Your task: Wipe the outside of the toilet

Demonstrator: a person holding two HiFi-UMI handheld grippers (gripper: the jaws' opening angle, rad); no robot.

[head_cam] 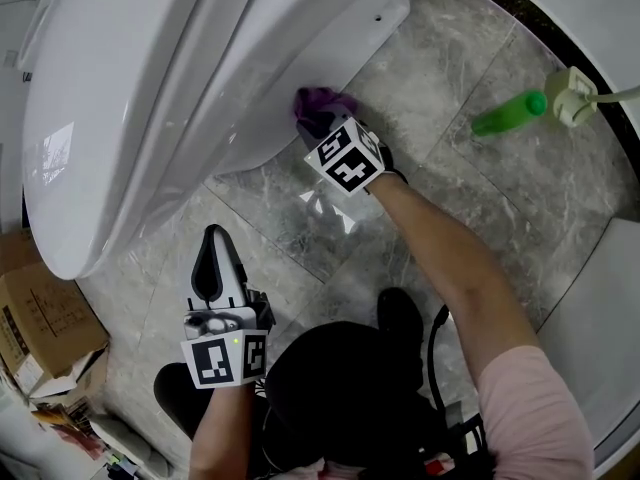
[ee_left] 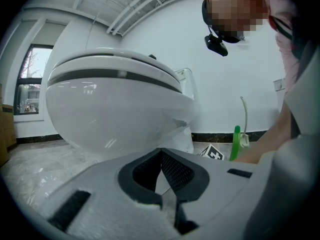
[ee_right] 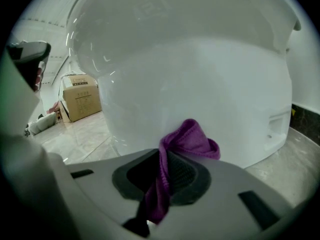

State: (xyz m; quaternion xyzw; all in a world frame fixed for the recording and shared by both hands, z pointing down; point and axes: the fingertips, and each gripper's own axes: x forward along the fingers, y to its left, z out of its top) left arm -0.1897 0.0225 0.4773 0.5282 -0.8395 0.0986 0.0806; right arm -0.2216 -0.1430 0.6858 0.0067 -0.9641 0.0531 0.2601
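While its two jaws are clenched on a bunched purple microfibre cloth [ee_right: 192,136], the right gripper [ee_right: 165,156] presses that cloth against the lower outside wall of the glossy white ceramic toilet [head_cam: 130,118], just above the floor. A strip of the cloth hangs back between the dark ribbed pads, and the loose fold bulges out ahead of the tips, touching the porcelain.

The left gripper [ee_left: 161,151] has its jaws closed tip to tip with nothing between them. It is held low in front of the bowl, well apart from the cloth and touching nothing. Each gripper carries a cube with black-and-white square markers, which show patterns and no words.

The toilet's lid is down, and its bowl overhangs the grey veined marble floor tiles [head_cam: 470,198]. To the right of the right gripper, a slim green plastic bottle [head_cam: 508,113] stands on the floor beside a pale fitting with a hose [head_cam: 572,93]. A brown cardboard box [head_cam: 40,318] sits at the left; its print is too small to read.
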